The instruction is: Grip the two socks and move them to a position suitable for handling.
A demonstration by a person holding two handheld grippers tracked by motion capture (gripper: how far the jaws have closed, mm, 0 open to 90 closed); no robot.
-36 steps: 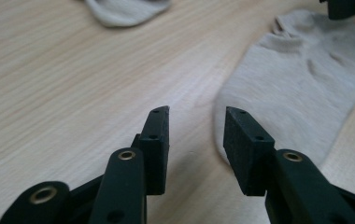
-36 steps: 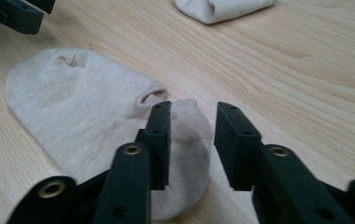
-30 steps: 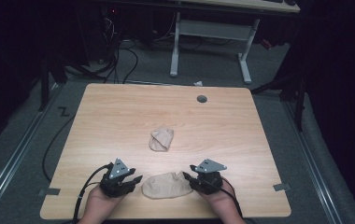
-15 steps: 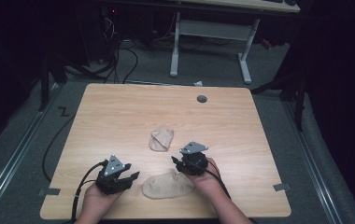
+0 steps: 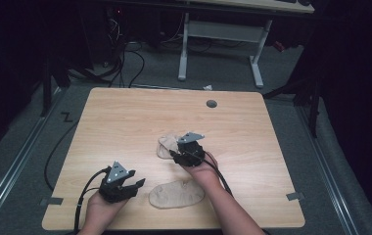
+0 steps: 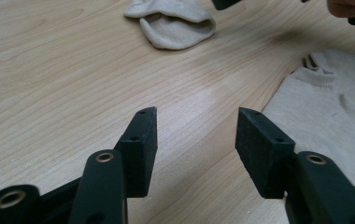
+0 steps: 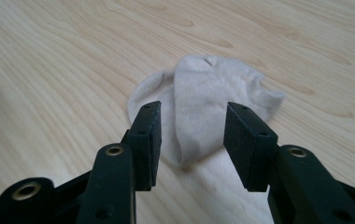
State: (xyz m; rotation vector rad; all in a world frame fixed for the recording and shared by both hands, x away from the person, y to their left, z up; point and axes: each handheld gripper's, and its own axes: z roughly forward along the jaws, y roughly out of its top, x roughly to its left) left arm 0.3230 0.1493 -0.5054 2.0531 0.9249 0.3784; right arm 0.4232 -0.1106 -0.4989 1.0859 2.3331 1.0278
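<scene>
Left fingers (image 6: 140, 140): spread wide, having just been opening, with bare wood between them and nothing held.
Right fingers (image 7: 145, 140): parted too, gripping nothing, one on each side of the folded sock's near part (whether they touch the cloth, I cannot tell).
Left gripper (image 5: 134, 187): low over the tabletop near its front edge, toward the left front corner, jaws pointing at the flat sock just beside them.
Right gripper (image 5: 180, 155): out over the middle of the tabletop, right at the folded sock's right side.
Folded sock (image 5: 166, 146): beige, doubled over on itself, lying around the centre of the tabletop; its open cuff shows in the left gripper view (image 6: 171, 21).
Flat sock (image 5: 176, 194): same beige, spread out along the front edge between the two forearms, ribbed cuff toward the left gripper.
Gap between socks: apart, not touching.
Tabletop (image 5: 125, 117): light wood grain, with a round dark grommet (image 5: 211, 104) near the back edge.
</scene>
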